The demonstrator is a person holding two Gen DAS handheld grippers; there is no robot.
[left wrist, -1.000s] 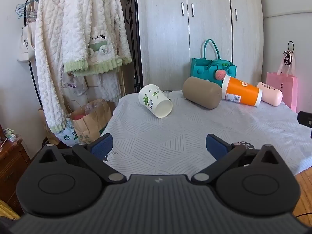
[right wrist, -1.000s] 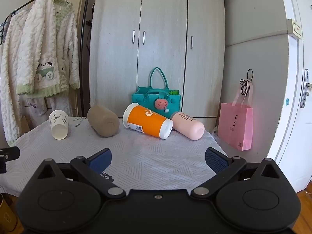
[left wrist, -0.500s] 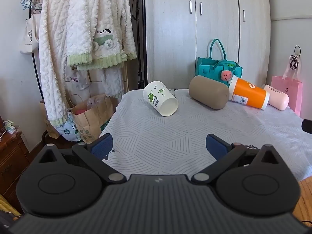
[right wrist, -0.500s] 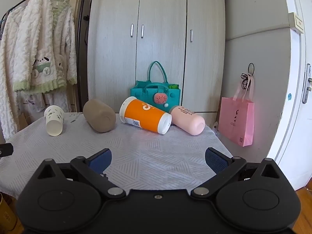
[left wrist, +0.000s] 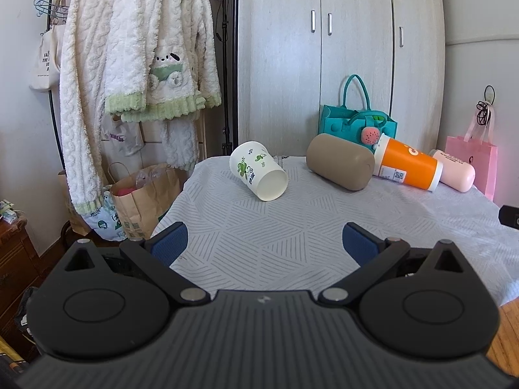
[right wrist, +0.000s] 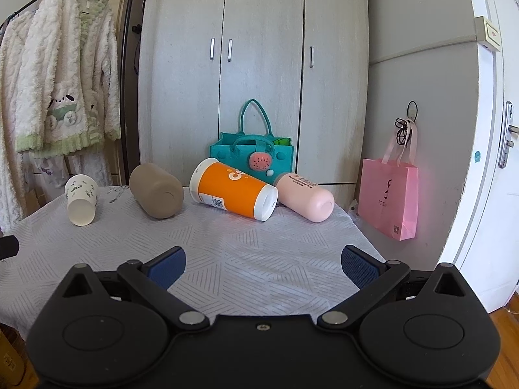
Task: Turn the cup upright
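Observation:
Several cups lie on their sides at the back of a table under a grey patterned cloth (left wrist: 275,227): a white paper cup with green leaves (left wrist: 258,175), a brown cup (left wrist: 340,166), an orange cup with white ends (left wrist: 407,163) and a pink cup (left wrist: 454,170). The right wrist view shows the same white cup (right wrist: 81,199), brown cup (right wrist: 155,194), orange cup (right wrist: 233,193) and pink cup (right wrist: 305,201). My left gripper (left wrist: 264,245) is open and empty over the cloth's near part. My right gripper (right wrist: 263,264) is open and empty, short of the orange cup.
A teal felt bag (right wrist: 256,159) stands behind the cups against a grey wardrobe (right wrist: 259,64). A pink paper bag (right wrist: 389,197) hangs right of the table. Fluffy white clothes hang on a rack (left wrist: 136,64) at the left, above a brown paper bag (left wrist: 142,201).
Both grippers have moved closer to the table and cups, which look larger now. The cups have not moved. Both grippers stay open.

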